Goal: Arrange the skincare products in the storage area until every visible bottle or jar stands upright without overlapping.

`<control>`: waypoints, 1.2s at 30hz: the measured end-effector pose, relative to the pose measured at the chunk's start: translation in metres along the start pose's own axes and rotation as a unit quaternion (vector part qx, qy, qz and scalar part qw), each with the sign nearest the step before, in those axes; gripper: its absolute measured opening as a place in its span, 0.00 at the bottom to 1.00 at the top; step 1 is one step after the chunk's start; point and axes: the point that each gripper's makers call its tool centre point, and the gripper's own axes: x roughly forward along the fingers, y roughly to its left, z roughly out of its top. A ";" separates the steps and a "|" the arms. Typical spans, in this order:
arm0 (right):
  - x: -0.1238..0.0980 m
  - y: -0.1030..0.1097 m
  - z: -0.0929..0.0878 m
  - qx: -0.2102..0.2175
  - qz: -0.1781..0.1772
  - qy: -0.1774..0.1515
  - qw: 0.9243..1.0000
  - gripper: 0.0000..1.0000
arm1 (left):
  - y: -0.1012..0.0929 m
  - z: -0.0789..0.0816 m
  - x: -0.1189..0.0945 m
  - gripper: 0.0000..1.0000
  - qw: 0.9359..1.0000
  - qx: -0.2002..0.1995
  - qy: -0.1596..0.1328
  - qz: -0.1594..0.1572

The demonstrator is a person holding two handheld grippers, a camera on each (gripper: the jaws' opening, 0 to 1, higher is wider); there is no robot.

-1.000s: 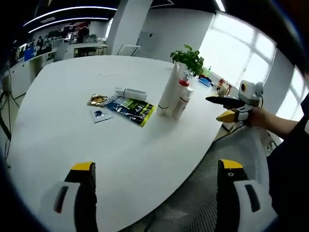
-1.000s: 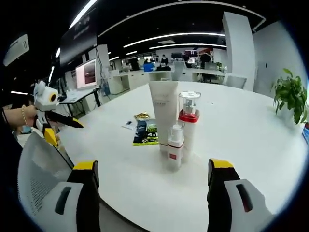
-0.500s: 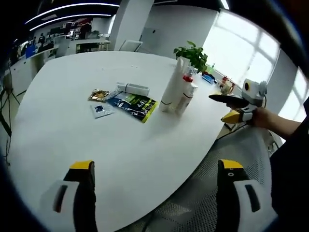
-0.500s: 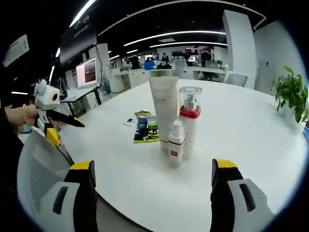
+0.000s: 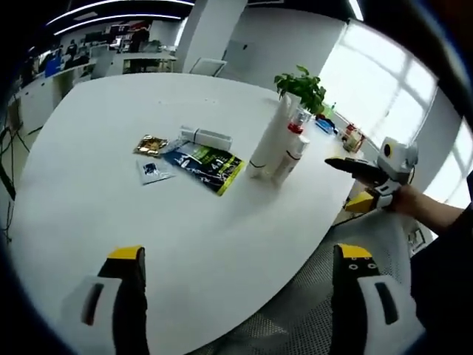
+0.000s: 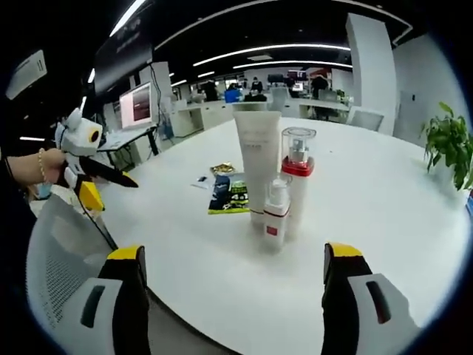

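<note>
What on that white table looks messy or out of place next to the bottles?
The three containers stand upright together: a tall white tube, a red-collared pump bottle and a small bottle. Beside them, a dark green packet, a gold sachet, a small sachet and a white box lie flat, loosely scattered.

Beyond the yellow-tipped black fingers (image 6: 131,255), the big round counter (image 6: 384,214) is plain white. On it stand a tall white tube (image 6: 260,166), a clear-capped white bottle with a red band (image 6: 298,181) and a small white bottle with a red label (image 6: 275,218). Behind them lie a dark blue packet with green and yellow print (image 5: 203,163), a shiny gold sachet (image 5: 150,145) and a leafy green plant (image 5: 301,87).
</note>
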 end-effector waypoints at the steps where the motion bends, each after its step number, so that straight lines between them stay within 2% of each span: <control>1: 0.000 0.000 -0.001 0.000 0.002 0.000 1.000 0.99 | -0.002 0.001 0.003 0.99 1.000 0.013 0.006 -0.007; 3: 0.001 0.002 -0.004 0.001 0.006 0.008 1.000 0.99 | -0.006 0.002 0.005 0.99 1.000 0.024 0.013 -0.012; 5: 0.001 0.002 -0.005 0.001 0.007 0.011 1.000 0.99 | -0.002 0.008 0.009 0.99 0.999 0.026 0.013 -0.012; 10: 0.000 0.002 -0.006 0.007 0.007 0.012 1.000 0.99 | 0.000 0.028 0.021 0.98 1.000 -0.001 -0.001 -0.016; 13: 0.001 0.002 -0.007 0.008 0.006 0.014 1.000 0.99 | 0.000 0.039 0.024 0.98 1.000 -0.002 -0.008 -0.018; 15: 0.001 0.002 -0.008 0.005 0.005 0.018 1.000 0.98 | -0.001 0.049 0.024 0.97 1.000 0.004 -0.013 -0.010; 16: 0.001 0.002 -0.009 0.003 0.006 0.019 1.000 0.98 | 0.003 0.057 0.031 0.97 1.000 0.002 -0.018 -0.009; 19: 0.001 0.004 -0.008 0.000 0.008 0.020 1.000 0.98 | 0.008 0.075 0.036 0.96 0.999 -0.018 -0.034 -0.002; 23: 0.001 0.004 -0.008 0.005 0.009 0.019 1.000 0.97 | 0.012 0.093 0.044 0.96 0.999 -0.031 -0.041 0.012; 27: 0.000 0.004 -0.008 0.010 0.009 0.019 1.000 0.97 | 0.017 0.106 0.057 0.94 0.997 -0.054 -0.045 0.016; 29: 0.000 0.004 -0.008 0.011 0.010 0.019 1.000 0.97 | 0.016 0.106 0.058 0.94 0.997 -0.062 -0.046 0.022; 31: 0.000 0.004 -0.008 0.011 0.011 0.019 1.000 0.97 | 0.023 0.115 0.071 0.93 0.997 -0.068 -0.041 0.026; 34: 0.000 0.004 -0.009 0.012 0.012 0.021 1.000 0.97 | 0.032 0.121 0.082 0.93 0.997 -0.052 -0.031 0.047; 36: 0.001 0.005 -0.009 0.014 0.015 0.021 1.000 0.97 | 0.030 0.121 0.087 0.92 0.997 -0.051 -0.028 0.050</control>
